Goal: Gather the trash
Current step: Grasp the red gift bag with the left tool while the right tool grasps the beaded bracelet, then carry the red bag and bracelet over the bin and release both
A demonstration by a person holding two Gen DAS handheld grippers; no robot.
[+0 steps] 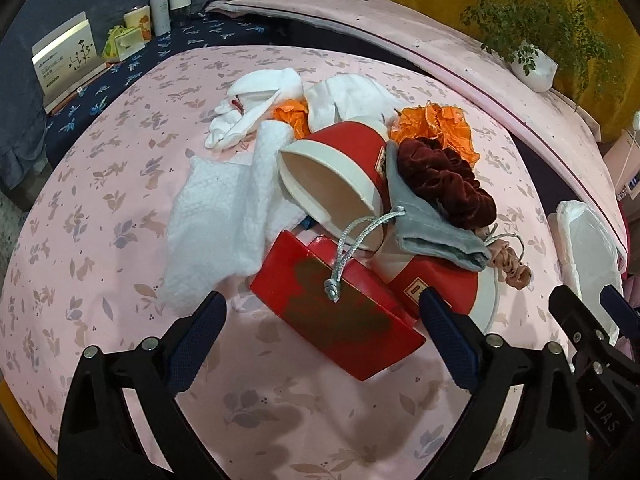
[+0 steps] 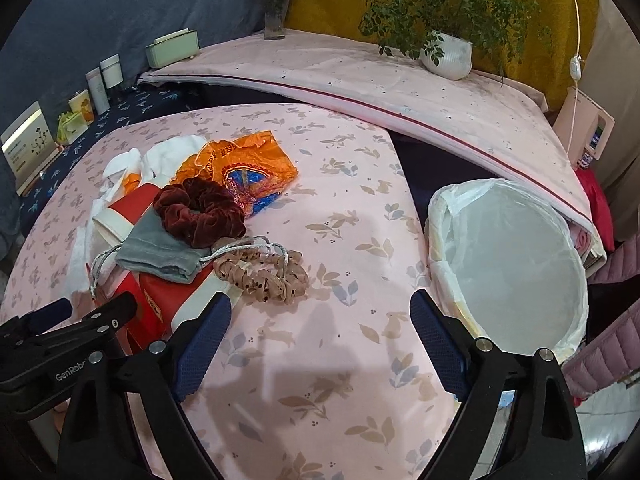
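A pile of items lies on the pink bedspread (image 1: 100,208). It holds a red box (image 1: 340,312), a red paper cup (image 1: 340,172) on its side, a second red cup (image 1: 444,280), a grey pouch (image 1: 424,220), a dark red scrunchie (image 1: 448,180), a beige scrunchie (image 2: 264,276), an orange plastic bag (image 2: 244,164) and white tissues (image 1: 224,224). My left gripper (image 1: 320,316) is open, its fingers either side of the red box. My right gripper (image 2: 320,320) is open and empty over bare bedspread, between the pile and a white-lined trash bin (image 2: 516,264).
A folded pink mattress (image 2: 360,80) runs along the back with a potted plant (image 2: 448,56) and a vase (image 2: 276,16). Bottles and boxes (image 1: 160,8) stand at the far left on a dark blue cloth. A pink jacket (image 2: 608,344) lies at the right.
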